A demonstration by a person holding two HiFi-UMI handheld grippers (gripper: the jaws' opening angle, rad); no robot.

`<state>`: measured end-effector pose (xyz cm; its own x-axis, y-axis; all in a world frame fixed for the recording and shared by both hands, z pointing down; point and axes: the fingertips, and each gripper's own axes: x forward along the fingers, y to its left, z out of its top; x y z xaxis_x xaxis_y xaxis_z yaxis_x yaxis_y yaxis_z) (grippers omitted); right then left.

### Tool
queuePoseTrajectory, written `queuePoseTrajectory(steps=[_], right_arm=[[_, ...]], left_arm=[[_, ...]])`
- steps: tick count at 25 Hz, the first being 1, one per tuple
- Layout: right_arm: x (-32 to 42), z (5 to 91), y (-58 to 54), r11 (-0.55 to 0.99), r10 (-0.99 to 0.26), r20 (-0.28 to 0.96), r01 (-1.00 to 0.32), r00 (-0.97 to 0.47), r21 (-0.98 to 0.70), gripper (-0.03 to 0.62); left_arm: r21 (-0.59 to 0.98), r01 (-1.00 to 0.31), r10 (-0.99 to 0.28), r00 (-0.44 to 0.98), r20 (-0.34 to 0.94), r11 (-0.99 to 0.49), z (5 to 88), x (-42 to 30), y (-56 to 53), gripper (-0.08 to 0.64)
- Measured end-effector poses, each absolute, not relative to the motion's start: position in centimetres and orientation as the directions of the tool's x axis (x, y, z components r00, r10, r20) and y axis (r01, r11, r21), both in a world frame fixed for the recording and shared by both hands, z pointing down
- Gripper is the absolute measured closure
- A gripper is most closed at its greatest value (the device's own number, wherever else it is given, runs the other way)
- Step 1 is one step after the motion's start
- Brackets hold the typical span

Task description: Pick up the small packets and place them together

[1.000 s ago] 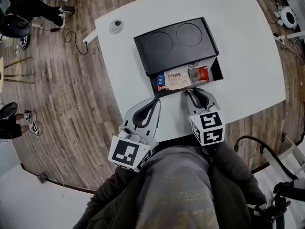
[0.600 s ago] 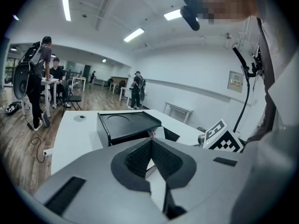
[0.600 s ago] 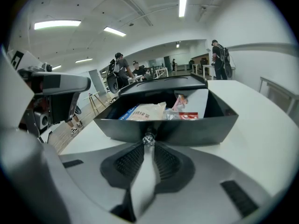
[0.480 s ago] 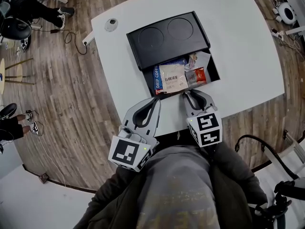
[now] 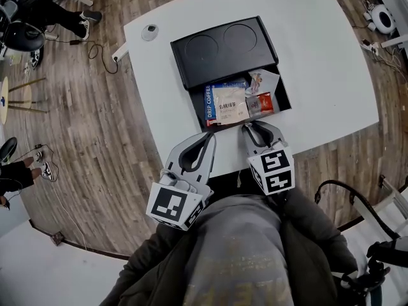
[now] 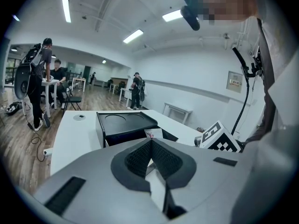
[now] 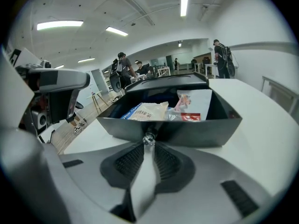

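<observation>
The small packets lie inside the open drawer [image 5: 284, 97] of a black box [image 5: 223, 50] on the white table [image 5: 319, 56]. There is a blue packet [image 5: 209, 102], a tan packet [image 5: 231, 104], a red packet [image 5: 262, 103] and a white packet [image 5: 264, 80], all close and partly on top of each other. The right gripper [image 5: 250, 127] is pinching the tiny shiny knob [image 7: 148, 139] on the front of the drawer. The left gripper [image 5: 208, 136] is pressed together with nothing in it. It hangs beside the right one and does not touch the box. A few things could go wrong from here. The knob is very small and smooth, so it might slip out of the pinch. Nothing holds the box down, so a hard pull might drag the whole box across the table. A pull that goes too far might bring the drawer right out and spill the packets. The packets overlap too, so a grab at one might catch two, or push the others into a corner.
</observation>
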<state>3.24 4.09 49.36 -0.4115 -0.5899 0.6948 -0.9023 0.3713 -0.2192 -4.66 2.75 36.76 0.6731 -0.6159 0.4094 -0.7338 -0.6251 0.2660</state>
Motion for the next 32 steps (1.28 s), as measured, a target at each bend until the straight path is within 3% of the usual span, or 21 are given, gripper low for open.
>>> queuePoseTrajectory(steps=[14,25,32], right_arm=[[5.5,48.2,5.9,0.373,-0.465,0.753,-0.874,-0.466,-0.310,0.489],[5.3,41.6,-0.8,0.532,-0.524,0.689,-0.824,-0.500,-0.193,0.489],[3.7,44.3,-4.4,0.694,-0.367,0.745,-0.697,-0.557,-0.180,0.489]], left_arm=[[0.274,-0.704,-0.629,0.709,0.318,-0.656,35.6,-3.9,0.1,0.557],[0.319,-0.664,-0.604,0.747,0.277,-0.676,35.2,-2.6,-3.4,0.557],[0.308,-0.755,-0.671,0.656,0.346,-0.579,35.9,-4.5,-5.2,0.557]])
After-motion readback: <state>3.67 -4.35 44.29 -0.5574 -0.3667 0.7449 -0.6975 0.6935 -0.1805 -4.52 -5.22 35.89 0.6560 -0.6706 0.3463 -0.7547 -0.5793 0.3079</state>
